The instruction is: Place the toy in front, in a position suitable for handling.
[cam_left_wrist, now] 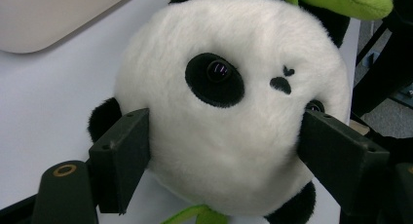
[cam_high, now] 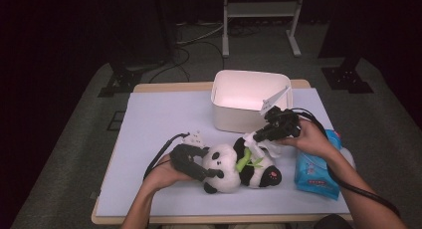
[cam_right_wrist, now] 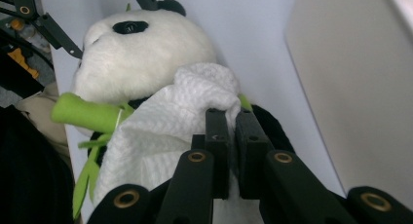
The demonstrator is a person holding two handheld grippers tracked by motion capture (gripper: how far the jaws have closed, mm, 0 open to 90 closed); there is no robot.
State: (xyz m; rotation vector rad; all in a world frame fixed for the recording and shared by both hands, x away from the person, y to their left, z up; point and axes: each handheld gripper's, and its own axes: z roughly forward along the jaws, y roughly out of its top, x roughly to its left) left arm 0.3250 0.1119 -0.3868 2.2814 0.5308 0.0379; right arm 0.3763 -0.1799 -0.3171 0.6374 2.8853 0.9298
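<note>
Table point(cam_high: 164, 114) with a pale sheet on it. White bin point(cam_high: 249, 100) stands at the far edge, open top. Panda point(cam_high: 241, 168) lies on its side near the front edge, head toward the person's left, just in front of the bin. Blue pack point(cam_high: 314, 173) lies to the right of the panda, near it. Left gripper point(cam_high: 211, 172) has its jaws spread around the panda's head, pads pressing into the fur on both cheeks. Right gripper point(cam_high: 256, 136) has its jaws pressed together, pinching a white wipe point(cam_right_wrist: 170, 121) against the panda's body. Green bamboo point(cam_right_wrist: 85, 113) sticks out of the panda's chest beside the wipe.
</note>
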